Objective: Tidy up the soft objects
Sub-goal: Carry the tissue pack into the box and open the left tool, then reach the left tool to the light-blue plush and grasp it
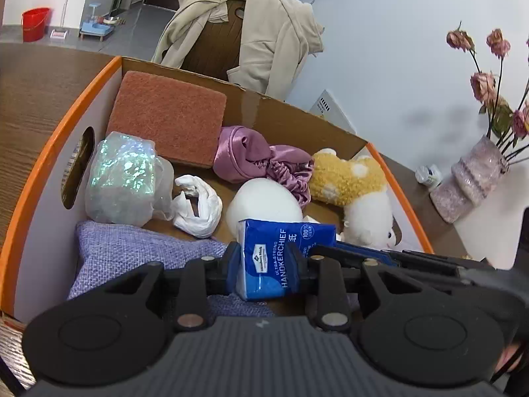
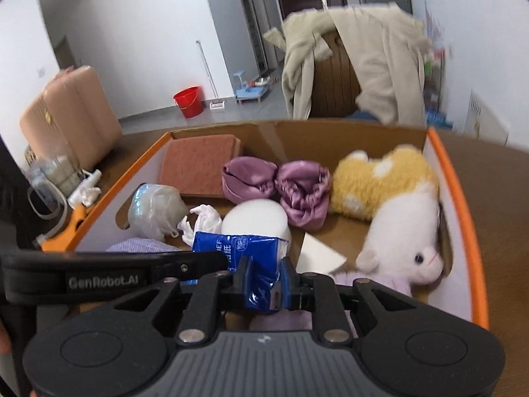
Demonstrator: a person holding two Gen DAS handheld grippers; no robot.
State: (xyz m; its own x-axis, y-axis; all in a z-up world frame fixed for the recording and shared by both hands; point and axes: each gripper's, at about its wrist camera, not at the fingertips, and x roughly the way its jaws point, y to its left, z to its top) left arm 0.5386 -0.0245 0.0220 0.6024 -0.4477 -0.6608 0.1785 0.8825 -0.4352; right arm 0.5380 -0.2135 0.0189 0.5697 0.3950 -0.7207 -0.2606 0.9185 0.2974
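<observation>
A blue handkerchief pack (image 1: pixel 277 251) (image 2: pixel 238 248) hangs just over the near end of an orange-rimmed cardboard box (image 1: pixel 49 152) (image 2: pixel 463 205). My left gripper (image 1: pixel 264 264) is shut on one end of it, and my right gripper (image 2: pixel 266 281) pinches the other end. Inside the box lie a rust sponge pad (image 1: pixel 168 115), a purple satin cloth (image 1: pixel 251 155), a yellow and white plush toy (image 1: pixel 357 185), a white foam ball (image 1: pixel 264 201), a crumpled white bag (image 1: pixel 198 205), an iridescent bag (image 1: pixel 122 178) and a lavender cushion (image 1: pixel 132 251).
A chair draped with a beige coat (image 1: pixel 251 33) stands behind the box. A vase of dried roses (image 1: pixel 472 178) sits on the table to the right. A pink suitcase (image 2: pixel 69 115) and a red bucket (image 2: pixel 188 101) are on the floor beyond.
</observation>
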